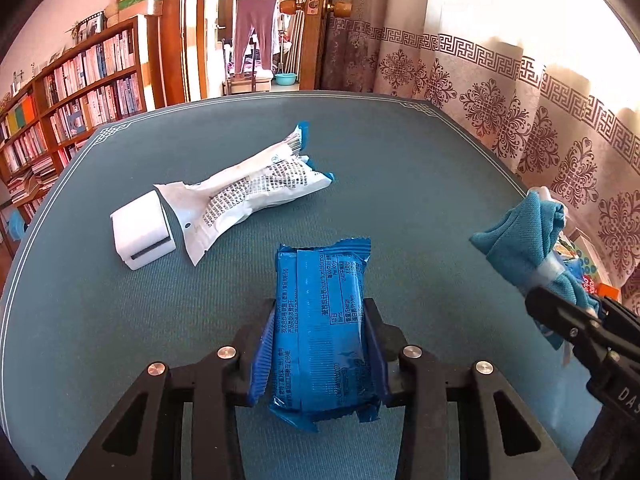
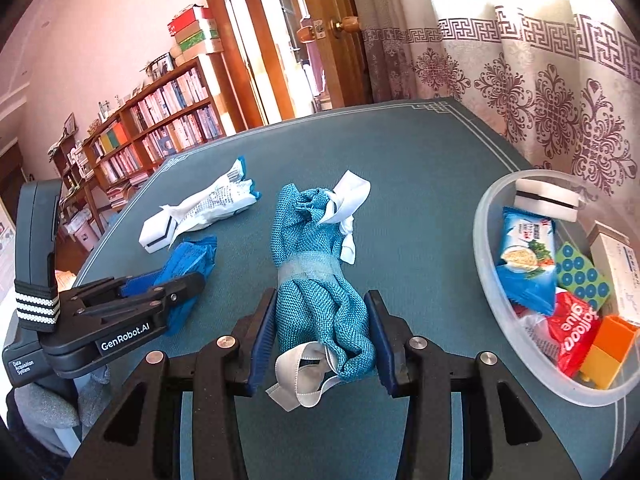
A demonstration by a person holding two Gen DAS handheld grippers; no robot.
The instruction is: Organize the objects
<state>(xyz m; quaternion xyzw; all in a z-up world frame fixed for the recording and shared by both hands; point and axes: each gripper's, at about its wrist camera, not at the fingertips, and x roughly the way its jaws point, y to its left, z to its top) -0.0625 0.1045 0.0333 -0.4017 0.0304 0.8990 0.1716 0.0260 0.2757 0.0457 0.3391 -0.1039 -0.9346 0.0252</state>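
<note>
My left gripper (image 1: 320, 322) is shut on a blue snack packet (image 1: 322, 320), held lengthwise above the teal table (image 1: 420, 184); from the right wrist view that gripper (image 2: 188, 280) and the packet (image 2: 192, 256) sit at the left. My right gripper (image 2: 320, 320) is shut on a rolled teal cloth bundle (image 2: 316, 264) bound with clear tape, white straps sticking out at both ends. In the left wrist view the bundle (image 1: 524, 232) and the right gripper (image 1: 576, 316) appear at the right edge. A white packet with printed text (image 1: 248, 188) and a small white box (image 1: 142, 234) lie on the table.
A clear plastic basin (image 2: 486, 216) stands at the table's right, holding a noodle packet (image 2: 526, 256), a red glue packet (image 2: 576, 324), orange and yellow blocks (image 2: 608, 348) and boxes. Patterned curtains hang close behind. A bookshelf (image 2: 168, 120) and an open doorway lie beyond the table.
</note>
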